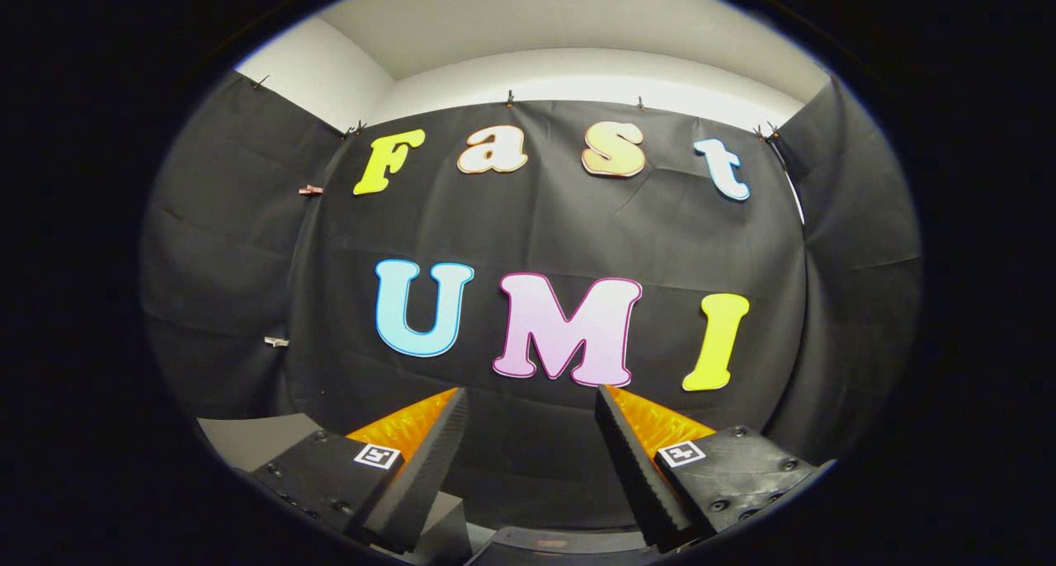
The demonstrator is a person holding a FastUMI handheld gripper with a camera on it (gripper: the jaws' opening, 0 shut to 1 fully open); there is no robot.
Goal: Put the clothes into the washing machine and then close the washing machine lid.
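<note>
My gripper [532,401] is raised and aimed at the booth's black cloth wall [544,219], its two fingers spread wide apart with nothing clamped between them; the gap shows only cloth. The left finger [429,459] rises from about seven o'clock and the right finger [635,459] from about five o'clock, each carrying a small square marker tag [377,455] on its mounting block. Straight down at six o'clock, below and between the fingers, a dark curved rim [561,541] peeks in; it may be part of the washing machine, but I cannot tell, and I cannot make out any clothes. At eight o'clock, beside the left finger's block, sits a pale flat surface [247,438]. Up at twelve o'clock a white wall [577,71] and ceiling run above the cloth, which is pinned along its top edge with small clips [510,97]. Nothing stands between the fingers and the cloth.
</note>
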